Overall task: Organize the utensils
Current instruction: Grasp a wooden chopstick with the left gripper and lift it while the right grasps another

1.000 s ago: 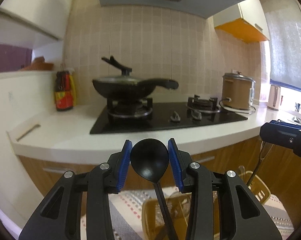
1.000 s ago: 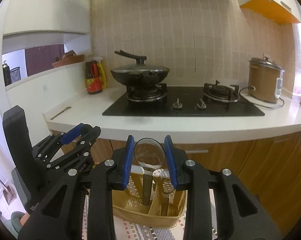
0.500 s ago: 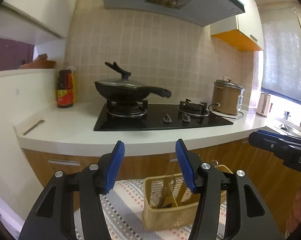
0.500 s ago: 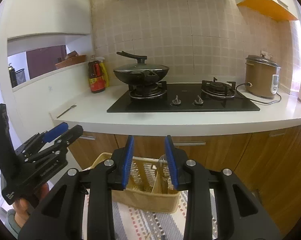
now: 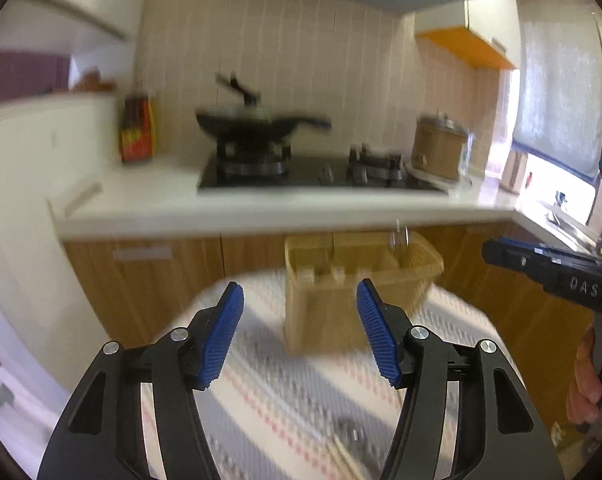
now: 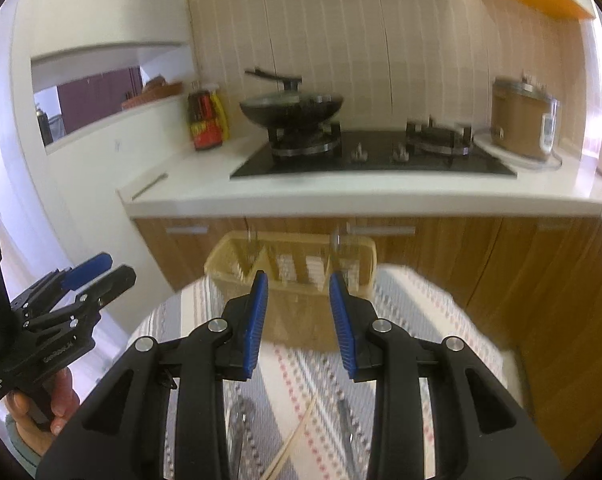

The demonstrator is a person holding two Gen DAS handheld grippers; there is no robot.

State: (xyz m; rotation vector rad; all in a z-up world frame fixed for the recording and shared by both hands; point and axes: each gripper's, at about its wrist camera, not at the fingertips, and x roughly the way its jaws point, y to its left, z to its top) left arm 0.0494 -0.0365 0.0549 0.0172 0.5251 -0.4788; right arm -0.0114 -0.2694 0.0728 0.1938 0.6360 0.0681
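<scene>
Tiled wall (image 6: 401, 40), white counter (image 6: 341, 192), wood cabinets (image 6: 501, 264), bright window (image 5: 557, 96).

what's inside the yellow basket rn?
In the yellow basket, compartment dividers and two upright utensil tops show above its rim: one on the left, one on the right. Blur and the basket wall hide their type and anything lower down.

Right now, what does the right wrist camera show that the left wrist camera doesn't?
Only the right wrist view shows a chopstick and other utensils lying clearly on the striped cloth, plus the left gripper, which has just been opening and is empty. Only the left wrist view shows the bright window and the right gripper from the side. Both share the yellow basket, the wok and the rice cooker.
</scene>
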